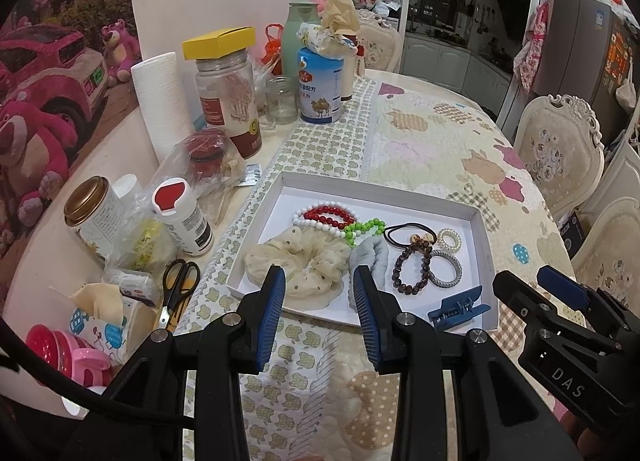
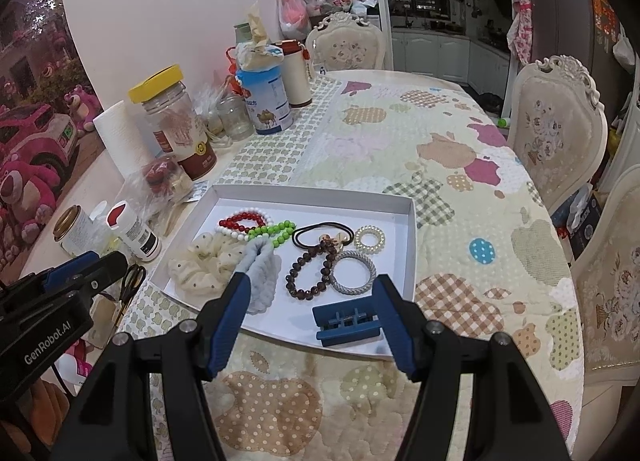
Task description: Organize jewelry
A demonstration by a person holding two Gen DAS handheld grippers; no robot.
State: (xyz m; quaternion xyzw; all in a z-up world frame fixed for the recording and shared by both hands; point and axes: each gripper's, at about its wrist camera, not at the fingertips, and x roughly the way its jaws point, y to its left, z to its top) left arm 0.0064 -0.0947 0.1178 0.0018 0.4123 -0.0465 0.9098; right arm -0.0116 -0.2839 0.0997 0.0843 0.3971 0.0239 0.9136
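Note:
A white tray (image 1: pixel 376 189) (image 2: pixel 408 245) lies on the quilted table. In it lie a cream scrunchie (image 1: pixel 296 261) (image 2: pixel 200 265), a grey-blue scrunchie (image 1: pixel 370 255) (image 2: pixel 262 277), red, white and green bead bracelets (image 1: pixel 332 215) (image 2: pixel 248 221), a dark bead bracelet (image 1: pixel 412 267) (image 2: pixel 310 271), a black hair tie (image 1: pixel 408 231) (image 2: pixel 320 235), a silver ring (image 1: pixel 446 267) (image 2: pixel 354 273), a pearl ring (image 1: pixel 449 237) (image 2: pixel 369 239) and a blue claw clip (image 1: pixel 458 307) (image 2: pixel 346 321). My left gripper (image 1: pixel 320 289) is open and empty above the tray's near edge. My right gripper (image 2: pixel 314 301) is open and empty, its jaws either side of the clip.
Jars, bottles, a paper towel roll (image 1: pixel 162 105), a blue tin (image 1: pixel 320 85) and scissors (image 1: pixel 178 289) crowd the table's left side. Pink cups (image 1: pixel 68 353) stand near left. Ornate chairs (image 2: pixel 556 133) stand at the right.

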